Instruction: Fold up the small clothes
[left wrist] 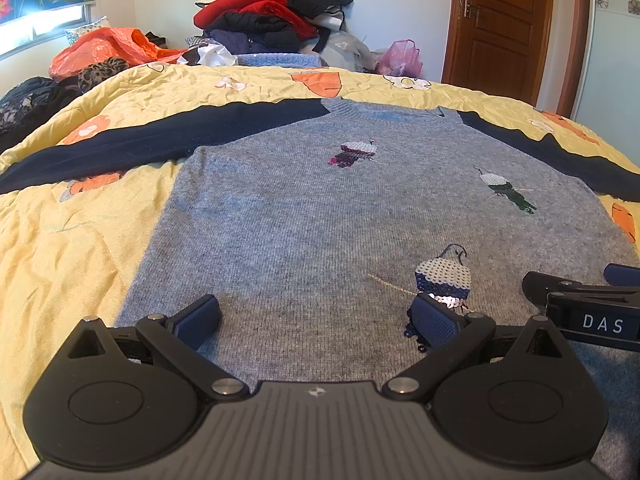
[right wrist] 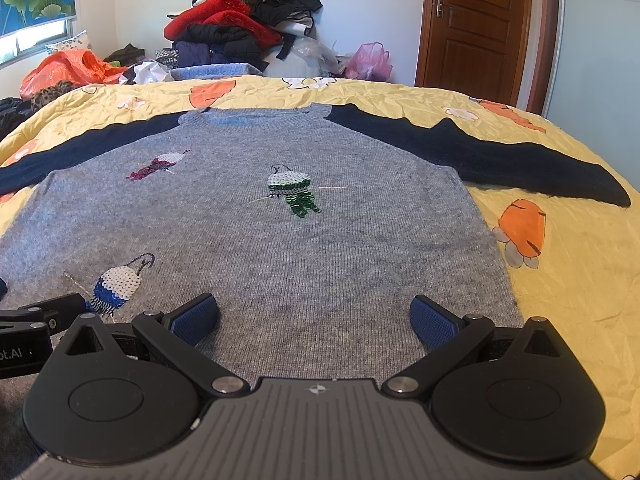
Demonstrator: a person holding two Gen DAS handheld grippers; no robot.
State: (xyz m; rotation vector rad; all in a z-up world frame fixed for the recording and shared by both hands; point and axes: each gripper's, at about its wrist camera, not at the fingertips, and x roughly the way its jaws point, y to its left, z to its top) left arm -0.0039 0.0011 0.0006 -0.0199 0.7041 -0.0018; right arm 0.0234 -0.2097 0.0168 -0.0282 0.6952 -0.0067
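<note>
A small grey knit sweater (left wrist: 320, 216) with navy sleeves and sequin birds lies flat, face up, on the yellow quilt; it also shows in the right wrist view (right wrist: 280, 240). Both sleeves are spread out sideways. My left gripper (left wrist: 316, 320) is open and empty over the sweater's lower left hem area. My right gripper (right wrist: 314, 320) is open and empty over the lower right hem area. The right gripper's side shows at the right edge of the left wrist view (left wrist: 580, 308).
The yellow flowered quilt (left wrist: 80, 240) covers the bed. A pile of clothes (left wrist: 272, 12) and plastic bags (left wrist: 108, 48) sit at the far end. A wooden door (left wrist: 500, 28) stands at the back right.
</note>
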